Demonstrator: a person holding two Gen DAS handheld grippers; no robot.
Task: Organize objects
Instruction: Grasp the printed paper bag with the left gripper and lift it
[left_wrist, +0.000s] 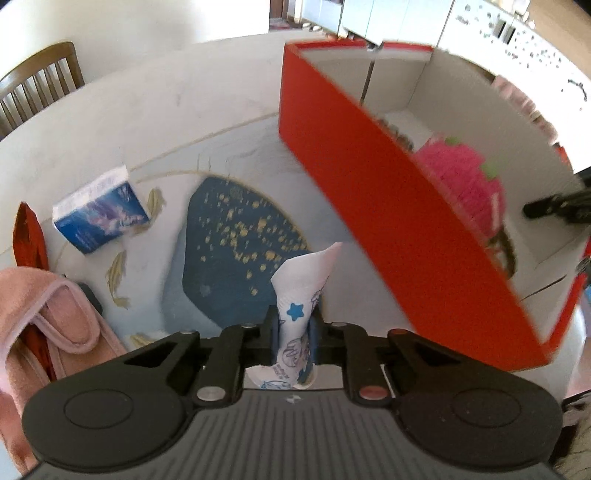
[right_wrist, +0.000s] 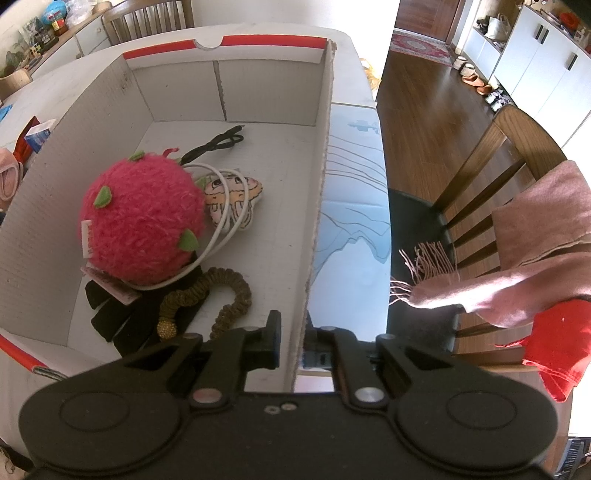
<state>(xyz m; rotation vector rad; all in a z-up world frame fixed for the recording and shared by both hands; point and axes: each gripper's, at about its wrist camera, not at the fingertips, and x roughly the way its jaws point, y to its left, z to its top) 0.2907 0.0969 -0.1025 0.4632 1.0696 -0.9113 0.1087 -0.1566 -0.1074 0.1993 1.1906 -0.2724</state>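
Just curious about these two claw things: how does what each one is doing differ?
The left gripper pinches a soft white printed packet above the table; the right gripper clamps the stiff wall of the red box. The packet is free to carry; the box rests in place. Both are shut.

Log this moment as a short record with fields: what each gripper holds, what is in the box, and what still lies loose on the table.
left gripper: shut on a white printed packet with a blue star
right gripper: shut on the box wall
box: red outside, white inside, open top
in box: pink plush ball, cartoon pouch, white cable, black cable, olive stretchy band, black items
on table: blue tissue pack, pink towel
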